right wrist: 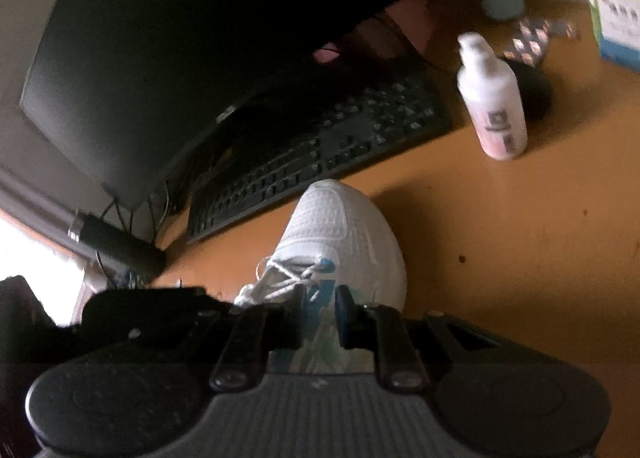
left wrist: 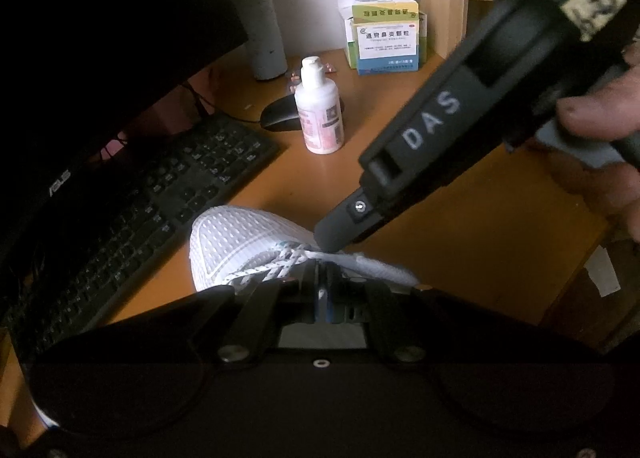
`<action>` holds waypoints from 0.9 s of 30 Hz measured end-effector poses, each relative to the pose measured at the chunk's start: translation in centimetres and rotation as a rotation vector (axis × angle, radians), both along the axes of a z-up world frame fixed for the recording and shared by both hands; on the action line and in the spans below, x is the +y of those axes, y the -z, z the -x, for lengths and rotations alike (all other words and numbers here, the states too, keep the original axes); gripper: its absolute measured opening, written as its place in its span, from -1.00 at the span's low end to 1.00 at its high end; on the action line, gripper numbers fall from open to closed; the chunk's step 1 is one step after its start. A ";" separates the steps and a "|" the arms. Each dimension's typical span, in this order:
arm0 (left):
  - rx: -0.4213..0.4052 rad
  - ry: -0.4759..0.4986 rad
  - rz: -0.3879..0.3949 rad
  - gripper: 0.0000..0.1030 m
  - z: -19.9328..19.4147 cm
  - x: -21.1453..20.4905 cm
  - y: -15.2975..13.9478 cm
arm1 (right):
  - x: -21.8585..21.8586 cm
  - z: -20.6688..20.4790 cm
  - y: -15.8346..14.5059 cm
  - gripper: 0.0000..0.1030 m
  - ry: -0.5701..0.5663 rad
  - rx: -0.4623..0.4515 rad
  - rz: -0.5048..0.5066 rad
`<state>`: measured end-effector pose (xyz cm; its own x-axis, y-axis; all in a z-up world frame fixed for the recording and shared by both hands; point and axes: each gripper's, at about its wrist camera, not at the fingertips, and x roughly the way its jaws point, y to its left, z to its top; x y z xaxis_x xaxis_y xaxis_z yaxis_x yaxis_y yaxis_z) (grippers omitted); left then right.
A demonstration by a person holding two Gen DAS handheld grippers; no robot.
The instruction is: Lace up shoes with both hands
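Note:
A white mesh shoe (left wrist: 236, 242) lies on the orange desk (left wrist: 460, 242), toe toward the keyboard. Its white speckled lace (left wrist: 280, 262) crosses over the tongue. My left gripper (left wrist: 322, 276) is shut, its tips at the point where the lace strands meet, pinching a strand. The right gripper (left wrist: 330, 237) comes down from the upper right, held by a hand (left wrist: 600, 113), and its tip touches the lace just past the left tips. In the right wrist view the right gripper (right wrist: 322, 304) hovers over the shoe (right wrist: 340, 225) behind the lace (right wrist: 292, 274). Its jaws stand slightly apart with nothing pressed between them.
A black keyboard (left wrist: 168, 193) and a dark monitor (left wrist: 100, 37) fill the left. A white bottle (left wrist: 320, 117), a black mouse (left wrist: 280, 115), a grey flask (left wrist: 260, 25) and medicine boxes (left wrist: 386, 41) stand behind the shoe. Bare desk stretches to the shoe's right.

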<state>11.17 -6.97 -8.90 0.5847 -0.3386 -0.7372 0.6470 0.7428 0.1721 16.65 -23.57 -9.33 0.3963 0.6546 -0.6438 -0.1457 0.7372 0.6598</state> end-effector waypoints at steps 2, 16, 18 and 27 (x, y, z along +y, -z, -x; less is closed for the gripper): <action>-0.006 -0.002 -0.003 -0.99 0.1 0.0 0.0 | -0.5 -0.3 0.8 -0.66 0.034 0.049 -0.062; -0.115 -0.090 -0.009 -0.24 2.5 1.5 -2.3 | -4.3 0.3 -0.5 -0.96 0.170 0.013 -0.190; -0.120 -0.102 -0.005 -0.23 2.9 2.1 -2.6 | -5.5 0.5 -2.2 -0.96 0.190 -0.056 -0.142; -0.087 -0.113 -0.030 -0.23 3.7 2.7 -1.7 | -17.9 5.0 -12.8 -0.96 0.495 -0.430 0.229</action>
